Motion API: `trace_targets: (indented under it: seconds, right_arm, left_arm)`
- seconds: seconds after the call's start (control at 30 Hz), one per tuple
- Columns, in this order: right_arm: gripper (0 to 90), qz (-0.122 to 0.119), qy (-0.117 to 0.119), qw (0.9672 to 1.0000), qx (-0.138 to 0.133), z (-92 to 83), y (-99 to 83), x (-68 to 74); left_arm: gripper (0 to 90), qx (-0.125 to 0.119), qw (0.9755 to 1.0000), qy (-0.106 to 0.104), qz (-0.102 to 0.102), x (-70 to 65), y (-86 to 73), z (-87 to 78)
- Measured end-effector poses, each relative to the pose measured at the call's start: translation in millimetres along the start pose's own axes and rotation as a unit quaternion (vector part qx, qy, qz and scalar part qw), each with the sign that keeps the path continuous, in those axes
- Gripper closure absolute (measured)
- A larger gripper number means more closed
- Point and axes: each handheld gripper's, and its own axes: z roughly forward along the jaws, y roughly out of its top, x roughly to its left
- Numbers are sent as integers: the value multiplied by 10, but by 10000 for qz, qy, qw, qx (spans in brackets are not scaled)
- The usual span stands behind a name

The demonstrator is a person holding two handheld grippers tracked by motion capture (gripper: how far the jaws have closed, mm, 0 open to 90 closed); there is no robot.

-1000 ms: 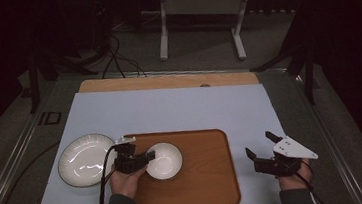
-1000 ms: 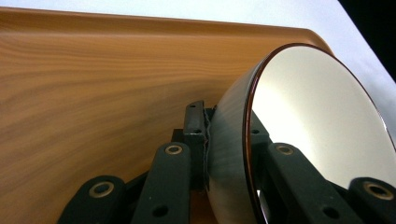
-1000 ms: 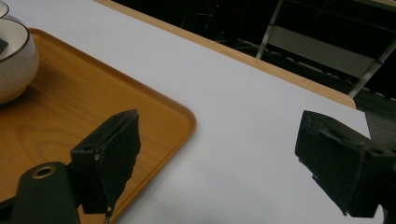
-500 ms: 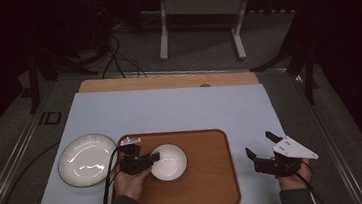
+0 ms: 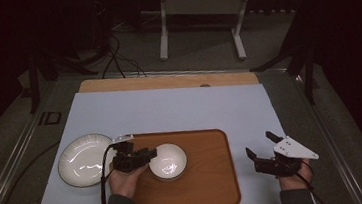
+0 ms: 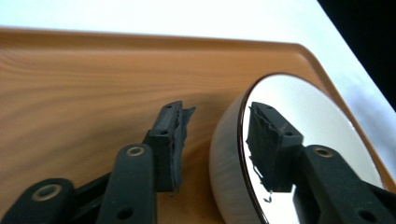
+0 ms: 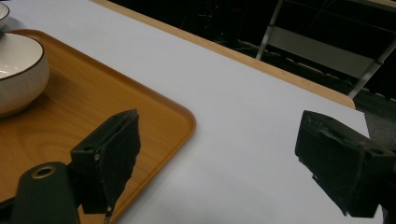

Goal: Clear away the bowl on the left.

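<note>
- Already the bowl [image 5: 167,161] stood on the tray [image 5: 211,179], toward its left half, with the left gripper [image 5: 150,154] at its left rim
- In the left gripper view one jaw stood outside the bowl's [image 6: 233,154] wall and the other inside over the white hollow, so the rim lay between them; the jaws looked part open, with a clear gap at the outer jaw, and no real pinch could be made out
- Whether the inner jaw touched the rim could not be told from that view
- The plate [image 5: 85,160] lay on the white mat [image 5: 170,110] just left of the tray, close to the left hand [image 5: 124,180], and was not on the tray
- The right gripper [image 5: 263,150] rested on the mat right of the tray, well apart from the bowl, jaws wide open and holding nothing; its own view showed bare mat and the tray's [image 7: 154,116] corner between them
- Judged from this, the bowl's share seemed about done, with only the freeing of the rim left
- The plate, untouched by either gripper, looked like the part not yet done, if it was meant for the tray at all
</note>
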Motion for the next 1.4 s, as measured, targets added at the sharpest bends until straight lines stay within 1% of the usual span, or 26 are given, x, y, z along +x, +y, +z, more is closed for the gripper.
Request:
trace_targets:
  seconds: [0.1,0.13,0.23,0.37,0.4,0.43,0.5,0.53,0.57,0.67,0.73,0.87,0.93,1.03,1.17,1.2,1.3,1.4]
  right_arm:
    - [137,-3,1,10000,2,1,0,0]
    - [137,-3,1,10000,1,1,0,0]
    - [137,-4,3,10000,0,2,0,0]
    - [137,-8,6,10000,1,1,0,0]
    - [137,-8,6,10000,1,1,0,0]
    - [137,-6,4,10000,1,1,0,0]
    - [137,-1,4,10000,2,0,0,-1]
    - [137,-6,7,10000,0,1,0,-1]
    - [137,-7,7,10000,2,1,0,-1]
    - [137,-4,9,10000,1,1,0,-1]
    - [137,-7,10,10000,5,2,0,0]
    - [137,-12,13,10000,6,3,0,1]
    - [137,-6,13,10000,2,4,0,0]
    - [137,-14,18,10000,9,5,0,0]
    - [137,-7,21,10000,6,4,0,-1]
    - [137,-1,19,10000,2,2,0,-1]
    - [137,4,20,10000,2,-1,-1,-4]
    - [137,4,20,10000,4,-2,-2,-6]
  left_arm:
    - [498,-5,9999,25,108,14,45,-80]
    - [491,-48,9999,56,143,16,55,-107]
    - [474,-181,9996,144,156,40,90,-201]
    - [459,-388,9987,294,177,91,138,-350]
    - [455,-388,9987,294,177,91,138,-350]
    - [455,-483,9979,382,206,110,158,-423]
    - [446,-560,9970,470,265,129,179,-497]
    - [441,-560,9970,470,265,129,179,-497]
    - [435,-656,9955,585,355,151,201,-581]
    - [424,-776,9930,742,486,192,223,-699]
    - [414,-853,9920,775,511,245,233,-775]
    - [401,-975,9902,874,479,348,233,-890]
    - [397,-1045,9889,951,467,398,229,-950]
    - [392,-1095,9859,1139,546,454,219,-1024]
    - [391,-1141,9830,1283,651,523,189,-1089]
    - [392,-1149,9827,1292,665,542,180,-1099]
    - [392,-1152,9830,1254,683,608,156,-1115]
    - [391,-1165,9824,1269,719,658,140,-1133]
